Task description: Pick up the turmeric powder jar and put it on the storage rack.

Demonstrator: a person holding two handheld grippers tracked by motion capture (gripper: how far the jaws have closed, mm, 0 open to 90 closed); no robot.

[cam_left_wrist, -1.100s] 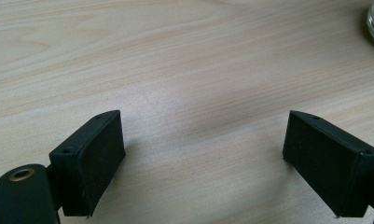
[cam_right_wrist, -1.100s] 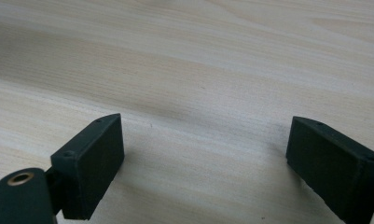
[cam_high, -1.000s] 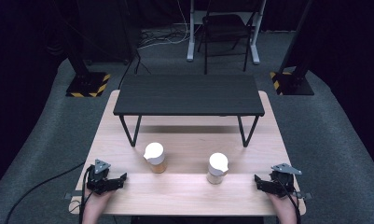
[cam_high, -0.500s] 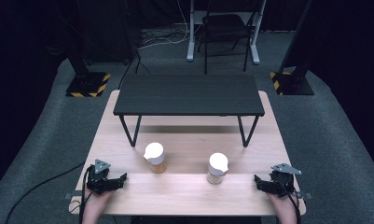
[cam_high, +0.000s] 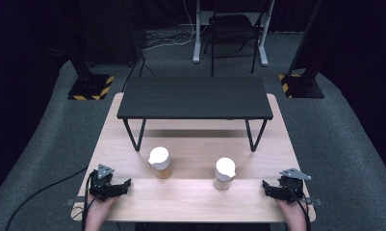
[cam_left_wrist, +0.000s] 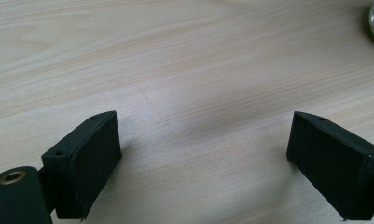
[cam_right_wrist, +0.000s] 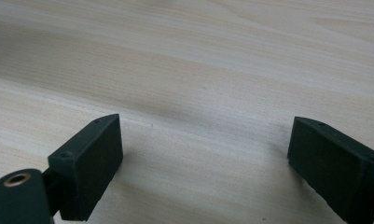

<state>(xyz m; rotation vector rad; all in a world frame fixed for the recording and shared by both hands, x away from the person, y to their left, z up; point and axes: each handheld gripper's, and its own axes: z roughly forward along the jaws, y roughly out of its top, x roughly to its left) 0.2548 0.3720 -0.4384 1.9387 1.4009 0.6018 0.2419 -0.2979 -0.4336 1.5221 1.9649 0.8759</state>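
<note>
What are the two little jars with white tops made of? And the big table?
The left jar and the right jar look like clear glass or plastic holding something tan, with smooth white lids, probably plastic. The left gripper view shows a see-through rim. The table looks like pale wood or wood-look laminate: it has grain lines and a soft sheen.

Each gripper is matte black, the left gripper (cam_high: 124,184) and the right gripper (cam_high: 267,186) alike, topped by a grey three-cornered plate and trailing a black cable. Their fingers (cam_left_wrist: 84,163) are flat rectangular blocks with small screw holes; a brass-ringed hole sits beside one.
</note>
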